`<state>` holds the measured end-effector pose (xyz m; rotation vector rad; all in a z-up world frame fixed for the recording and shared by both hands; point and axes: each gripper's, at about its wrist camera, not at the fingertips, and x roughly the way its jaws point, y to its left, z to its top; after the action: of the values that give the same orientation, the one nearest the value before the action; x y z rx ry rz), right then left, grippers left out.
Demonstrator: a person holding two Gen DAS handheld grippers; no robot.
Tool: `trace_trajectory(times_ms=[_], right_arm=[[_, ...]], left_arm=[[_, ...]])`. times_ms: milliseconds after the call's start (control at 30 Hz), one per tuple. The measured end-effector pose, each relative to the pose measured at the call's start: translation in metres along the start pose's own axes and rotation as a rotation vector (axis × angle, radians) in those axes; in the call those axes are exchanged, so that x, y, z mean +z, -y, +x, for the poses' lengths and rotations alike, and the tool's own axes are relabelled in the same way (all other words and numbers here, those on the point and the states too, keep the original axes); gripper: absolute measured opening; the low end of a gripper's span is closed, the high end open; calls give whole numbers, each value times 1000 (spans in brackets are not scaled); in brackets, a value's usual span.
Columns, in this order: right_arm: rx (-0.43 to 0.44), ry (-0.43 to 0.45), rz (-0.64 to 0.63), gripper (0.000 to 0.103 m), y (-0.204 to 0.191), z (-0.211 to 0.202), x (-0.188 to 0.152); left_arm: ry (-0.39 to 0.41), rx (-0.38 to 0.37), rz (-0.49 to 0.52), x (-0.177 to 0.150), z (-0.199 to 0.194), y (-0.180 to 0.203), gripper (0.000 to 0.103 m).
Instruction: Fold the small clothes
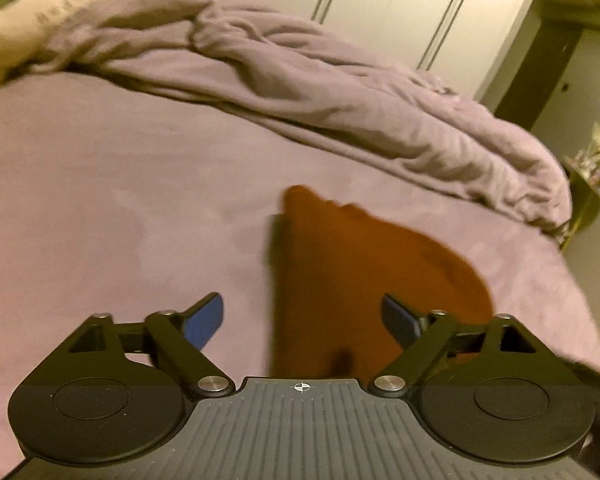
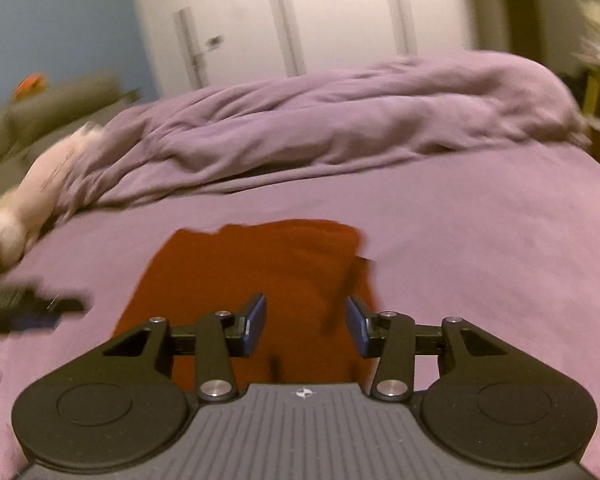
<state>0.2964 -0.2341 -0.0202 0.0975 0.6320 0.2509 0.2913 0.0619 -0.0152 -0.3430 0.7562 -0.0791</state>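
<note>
One rust-red garment (image 1: 364, 280) lies on the bed (image 1: 100, 200) in the left wrist view, tapering away to a narrow end, and it looks folded at least once, though blur hides the edges. The left hand-held gripper (image 1: 303, 318) hangs above its near end with jaws spread wide and nothing between the blue pads (image 1: 206, 320). A crumpled lilac duvet (image 1: 300, 80) sits behind, with a pale, blurred item (image 1: 40, 32) at its far left.

From the right wrist view the garment (image 2: 252, 272) reads as a rough flat rectangle on the sheet. The right hand-held gripper (image 2: 305, 326) is above it, jaws partly apart, gripping nothing. I judge this piece nearly done; the pale item (image 2: 32, 196) may be left to fold.
</note>
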Motion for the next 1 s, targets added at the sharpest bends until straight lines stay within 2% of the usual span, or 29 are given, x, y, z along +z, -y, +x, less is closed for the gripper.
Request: trace_trajectory(times_ms=[33,67,167,200,267,333,467,600,700,800,900,1000], right_arm=[[-16,-11,-55,30,-9,12,1],[-33,-15,-100,27,-14,20,2],[-106,-23,-203,24,-21,45,3],[-119,-47,-218,24,-19,53,1],[-163,-101,-260,23,-13,68,-7],[-168,-91,-287,23,-8,76,-14],[-159,-107,-289,23,-5,78,-12],[-140,-80,-246,24,-8,43,-10],[-135,-49,-227,25,-7,18,-20],[-168,-94,-232,25,-2,20,-30],[-197,-120,-231,34,2,16,-26],[-206,-154,-205,40,3,-4,-23]], left_arm=[[-9,7,-3,3,12,5,91],[-20,27,17,7,26,10,91],[-78,135,79,6,64,18,93],[-100,139,86,3,75,17,95],[-81,137,121,-6,88,15,101],[-52,136,156,-12,91,16,103],[-70,106,53,-11,81,4,103],[-90,107,23,-13,43,6,102],[-114,102,48,-24,27,11,102],[-133,129,74,-30,31,13,103],[-148,159,69,-27,22,19,103],[-152,193,167,-32,5,32,102]])
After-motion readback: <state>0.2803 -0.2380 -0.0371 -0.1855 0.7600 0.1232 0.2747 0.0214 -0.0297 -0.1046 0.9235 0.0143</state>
